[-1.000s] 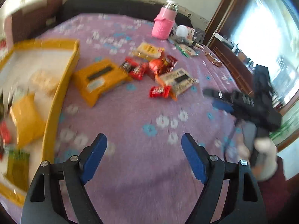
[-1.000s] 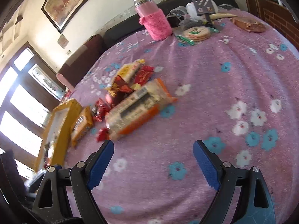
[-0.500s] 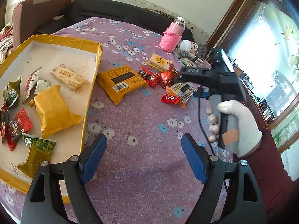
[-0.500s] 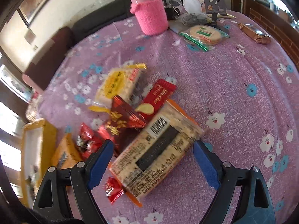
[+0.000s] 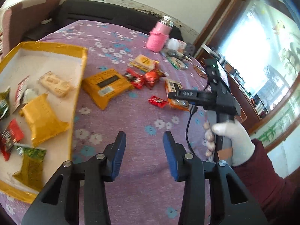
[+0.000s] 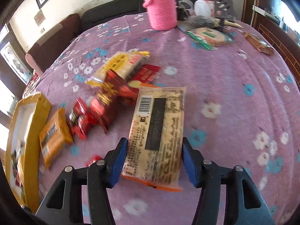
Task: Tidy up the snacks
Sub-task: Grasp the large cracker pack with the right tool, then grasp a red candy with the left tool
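A: The right gripper (image 6: 153, 156) has just been closing, and the flat, pale cracker packet with a black label panel and orange end seals (image 6: 158, 131) lies between its 2 blue pads on the purple flowered tablecloth (image 6: 234, 86); both pads look to be against the packet's long sides, though blur leaves me unsure how firmly they press.

B: Then squeeze gently – it is a soft, crinkly wrapper over brittle contents; grip across the middle, lift level, and carry it to the shallow yellow-rimmed cardboard tray (image 5: 78, 86).

A: The left gripper (image 5: 144, 151)?

B: It has just been closing too, with nothing between its pads, which stand partly apart over bare cloth.

A: Room to move?

B: The red foil-wrapped sweets (image 6: 88, 116) and the orange rectangular packet (image 5: 106, 86) lie between here and the tray – pass above them; clear the raised tray rim; set down in the bare white patch at the tray's far end.
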{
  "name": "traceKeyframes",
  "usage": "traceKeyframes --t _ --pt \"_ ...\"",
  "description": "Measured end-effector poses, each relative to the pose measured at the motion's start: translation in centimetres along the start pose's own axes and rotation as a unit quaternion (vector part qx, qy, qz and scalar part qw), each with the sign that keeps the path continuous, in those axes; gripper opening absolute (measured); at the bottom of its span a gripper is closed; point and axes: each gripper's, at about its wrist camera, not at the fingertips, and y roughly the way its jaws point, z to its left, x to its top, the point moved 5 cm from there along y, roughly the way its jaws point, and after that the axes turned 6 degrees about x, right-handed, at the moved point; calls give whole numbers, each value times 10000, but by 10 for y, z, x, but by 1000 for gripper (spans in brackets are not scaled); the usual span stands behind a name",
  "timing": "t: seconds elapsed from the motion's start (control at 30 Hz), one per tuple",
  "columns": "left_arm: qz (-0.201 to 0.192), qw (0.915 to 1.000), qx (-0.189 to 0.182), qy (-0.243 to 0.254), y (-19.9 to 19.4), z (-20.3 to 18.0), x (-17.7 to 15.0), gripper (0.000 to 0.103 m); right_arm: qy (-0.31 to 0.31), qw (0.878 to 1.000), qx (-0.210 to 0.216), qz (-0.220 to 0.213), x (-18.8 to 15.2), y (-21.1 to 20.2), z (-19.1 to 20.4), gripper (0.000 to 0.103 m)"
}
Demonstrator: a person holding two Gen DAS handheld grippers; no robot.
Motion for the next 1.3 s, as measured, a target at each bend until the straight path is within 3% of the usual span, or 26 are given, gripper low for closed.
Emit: traceKeyframes --t 0.1,0.33,0.57,0.63,0.67,0.73,1.0,1.17,1.3 --pt "200 9995 -133 198 19 -21 6 39 19 9999 93 -90 -18 -17 -15 57" --pt "614 9966 4 546 95 -49 35 39 96 9982 584 -85 -50 -41 -33 57" --pt "667 9895 724 1055 137 -60 49 39 118 9961 865 -91 -54 -46 -37 57" --pt "655 9864 971 1156 143 -58 49 23 113 9961 865 -102 -54 -46 -37 57" --pt "637 9872 926 1131 142 -56 48 23 110 9962 861 -111 -54 -46 -37 57" --pt "556 9898 807 1039 136 -51 46 12 106 9961 862 -130 -55 -45 -37 57" --pt "298 9953 594 707 102 -42 46 11 160 9946 1020 -129 -60 -51 -32 57" --pt "-102 9983 426 386 51 -26 47 11 3 9929 1171 -208 -61 -65 -12 57" --pt "-528 9966 637 2 4 9 49 11 -208 9891 1428 -309 -57 -79 18 57"
